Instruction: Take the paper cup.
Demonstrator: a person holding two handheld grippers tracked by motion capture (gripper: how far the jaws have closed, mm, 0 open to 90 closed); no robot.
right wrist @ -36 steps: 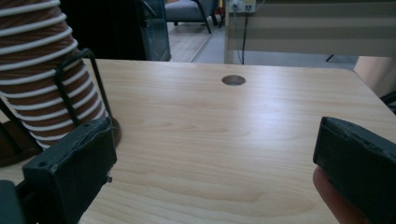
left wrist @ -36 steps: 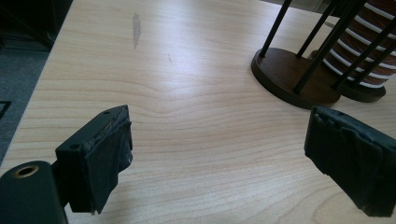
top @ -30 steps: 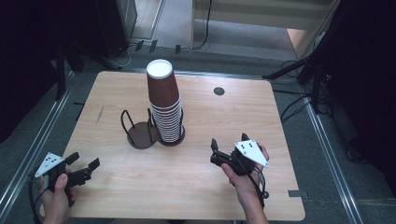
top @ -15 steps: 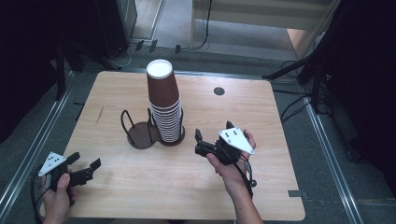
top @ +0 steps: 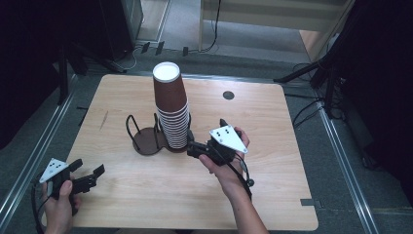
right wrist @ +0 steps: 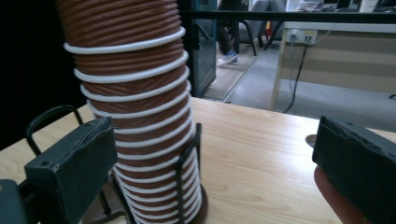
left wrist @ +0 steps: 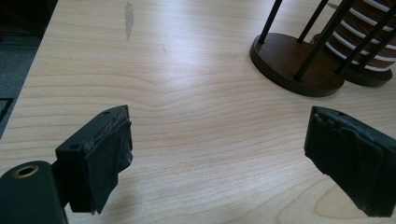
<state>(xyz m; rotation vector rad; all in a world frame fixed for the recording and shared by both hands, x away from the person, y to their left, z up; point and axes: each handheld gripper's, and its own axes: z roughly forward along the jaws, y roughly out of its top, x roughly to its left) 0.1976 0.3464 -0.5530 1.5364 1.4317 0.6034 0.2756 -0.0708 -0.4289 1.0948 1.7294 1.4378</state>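
Note:
A tall stack of upside-down brown paper cups (top: pixel 171 109) with white rims stands in the right ring of a dark wire cup holder (top: pixel 144 141). In the right gripper view the stack (right wrist: pixel 135 116) rises close ahead, just past the left jaw. My right gripper (top: pixel 207 136) hovers beside the stack's foot, on its right, open and holding nothing (right wrist: pixel 215 172). My left gripper (top: pixel 89 170) rests at the table's front left corner, open and empty (left wrist: pixel 215 158), facing the holder's empty round base (left wrist: pixel 294 60).
The wooden table (top: pixel 272 185) has a small dark round hole (top: pixel 228 95) at the back right. Metal rails and cables run along the floor on both sides, and black stands rise at the back corners.
My right gripper has travelled left and a little upward from the front right of the table to the foot of the cup stack. The left gripper has stayed put.

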